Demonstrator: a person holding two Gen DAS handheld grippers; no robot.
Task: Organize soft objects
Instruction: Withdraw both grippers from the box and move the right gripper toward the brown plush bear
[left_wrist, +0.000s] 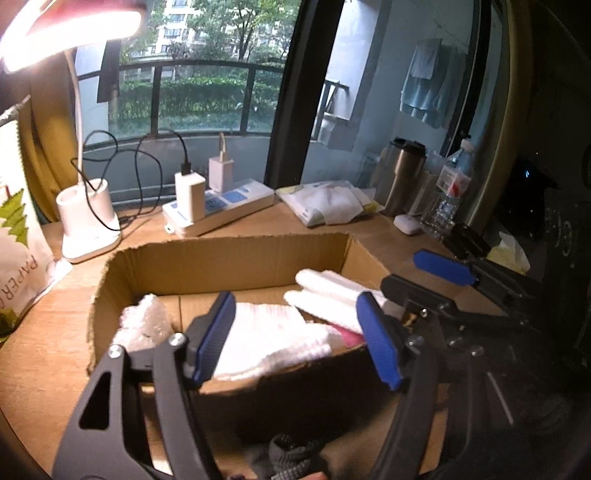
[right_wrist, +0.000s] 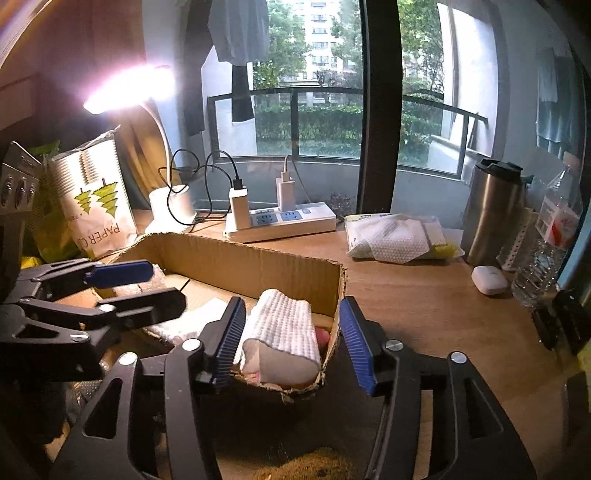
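With both tongs standing wide and gripping nothing, the main risk is snagging on the way out. Right tongs (right_wrist: 291, 343) straddle the rolled white towel (right_wrist: 284, 332) at the near right corner of the cardboard box (right_wrist: 236, 262); one pad sits outside the box wall, so a careless pull could drag the torn rim. Left tongs (left_wrist: 295, 339) hover over the flat white cloth (left_wrist: 266, 336) mid-box; catching it would undo the fold. Box is light, may slide on the worktop (right_wrist: 424, 295) toward the power strip (right_wrist: 280, 221).
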